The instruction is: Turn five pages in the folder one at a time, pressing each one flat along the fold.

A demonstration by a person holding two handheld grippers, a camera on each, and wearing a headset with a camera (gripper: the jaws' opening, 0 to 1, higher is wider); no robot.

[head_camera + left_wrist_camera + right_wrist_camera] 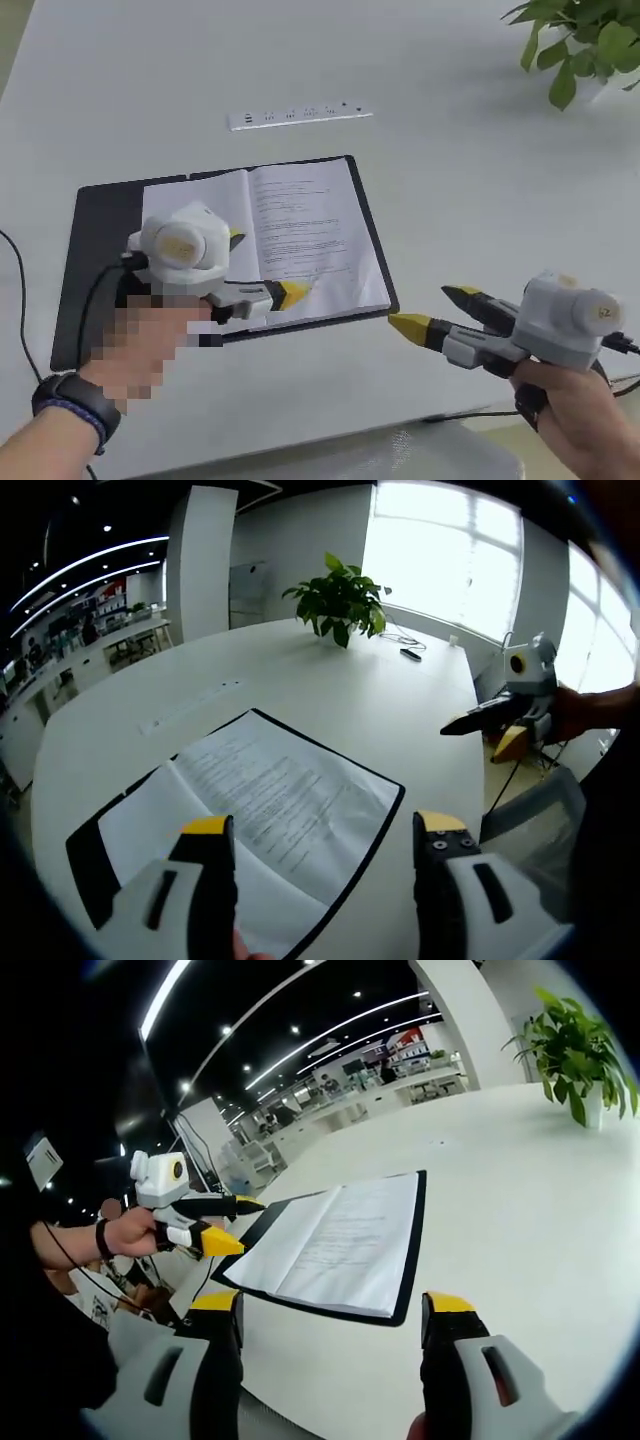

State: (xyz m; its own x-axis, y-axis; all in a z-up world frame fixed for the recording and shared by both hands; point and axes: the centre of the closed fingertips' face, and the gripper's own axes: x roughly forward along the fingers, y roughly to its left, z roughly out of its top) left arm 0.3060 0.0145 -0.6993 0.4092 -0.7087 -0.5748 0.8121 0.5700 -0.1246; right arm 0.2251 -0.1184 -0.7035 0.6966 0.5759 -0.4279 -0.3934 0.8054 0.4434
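Inspected the folder: found open and face up on the white worktop, toward the near edge, long side set across the person's front, black cover bare at its left end. Traced the fold running away from the person on a slight slant, with a printed right-hand page lying flat and a left-hand leaf partly hidden in the head view behind the left claw. Located that claw over the lower middle of the folder, close to the fold, jaws spread wide and gripping nothing; cannot confirm contact with the paper. Located the right claw off the folder, just beyond its lower right corner, tips aimed left toward that corner, likewise spread and empty. Judged the deciding relation thus: placed the free edge of the right-hand page on the right claw's side, nearer to it than to the left; placed the fold beneath and ahead of the left claw. Expect therefore a lift at the right corner by the right claw and a press along the fold by the left. Cannot tell the count of pages already turned. Noted beyond the folder a power strip and, at the far right, a potted plant, both well apart from the work.
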